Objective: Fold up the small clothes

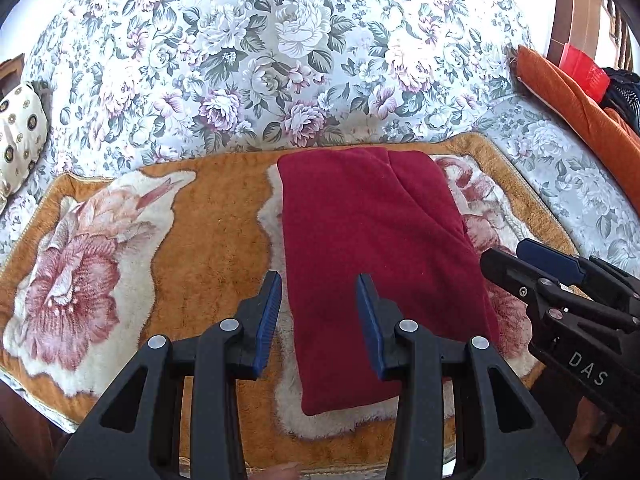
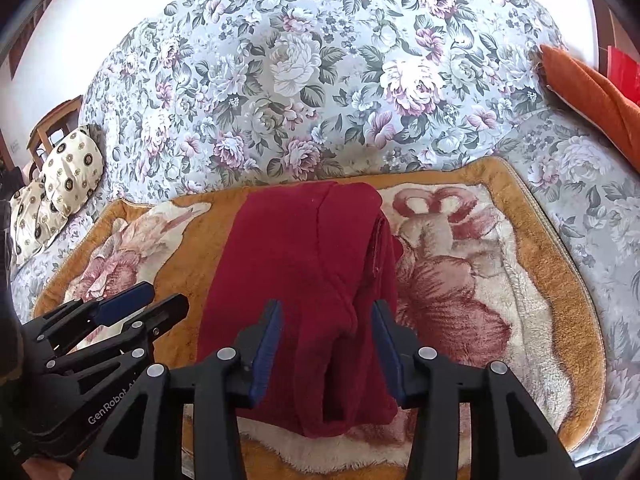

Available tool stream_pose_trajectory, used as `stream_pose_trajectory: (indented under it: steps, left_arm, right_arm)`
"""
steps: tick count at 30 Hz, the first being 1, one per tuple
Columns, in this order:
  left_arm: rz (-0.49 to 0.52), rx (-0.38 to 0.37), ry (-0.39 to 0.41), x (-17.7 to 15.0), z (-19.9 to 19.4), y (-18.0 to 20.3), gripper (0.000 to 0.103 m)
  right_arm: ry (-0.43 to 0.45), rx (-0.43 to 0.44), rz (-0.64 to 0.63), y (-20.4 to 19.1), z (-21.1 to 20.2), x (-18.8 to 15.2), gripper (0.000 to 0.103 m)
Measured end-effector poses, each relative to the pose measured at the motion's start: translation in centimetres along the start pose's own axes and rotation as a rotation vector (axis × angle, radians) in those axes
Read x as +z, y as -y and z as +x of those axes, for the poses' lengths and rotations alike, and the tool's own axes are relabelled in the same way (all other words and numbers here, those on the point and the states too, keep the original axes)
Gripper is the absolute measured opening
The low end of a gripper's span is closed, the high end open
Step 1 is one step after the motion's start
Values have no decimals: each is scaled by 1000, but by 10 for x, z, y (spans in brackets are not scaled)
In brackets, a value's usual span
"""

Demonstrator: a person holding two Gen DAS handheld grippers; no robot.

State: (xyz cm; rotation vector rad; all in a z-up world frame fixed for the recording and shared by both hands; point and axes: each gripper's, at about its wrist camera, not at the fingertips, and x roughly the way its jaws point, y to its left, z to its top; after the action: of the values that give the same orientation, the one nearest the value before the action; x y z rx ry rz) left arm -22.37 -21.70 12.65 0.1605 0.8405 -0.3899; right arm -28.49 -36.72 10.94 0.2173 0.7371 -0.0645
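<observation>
Since the whole setup sits on a bed with a floral bedspread (image 1: 280, 60), that's the biggest thing in both views, and it gives a soft wide base to work on. On top of it lies an orange plush blanket (image 1: 208, 240) with a big rose print, probably there as a flat mat so the folding has a clean patch. The dark red garment (image 1: 372, 248) lies in the middle of that blanket, already folded into a long narrow strip, so I'd guess one more fold is left.

Left gripper (image 1: 318, 312) hangs over the strip's near left edge, jaws spread, nothing pinched. Right gripper (image 2: 326, 344) hovers over the near right side, jaws spread too, with cloth showing between them but not gripped as far as I can tell.

Right wrist view shows the stacked layers and a fold ridge along the garment's right edge, which the left view flattens out. Left view shows the strip's whole outline better.
</observation>
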Motion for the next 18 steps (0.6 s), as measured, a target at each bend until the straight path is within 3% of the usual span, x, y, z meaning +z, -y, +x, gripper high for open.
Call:
stream_pose_trajectory:
  steps: [18]
  left_arm:
    - [0, 7, -5, -2, 3, -3, 37]
  right_arm:
    - [-30, 14, 25, 4, 14, 0, 45]
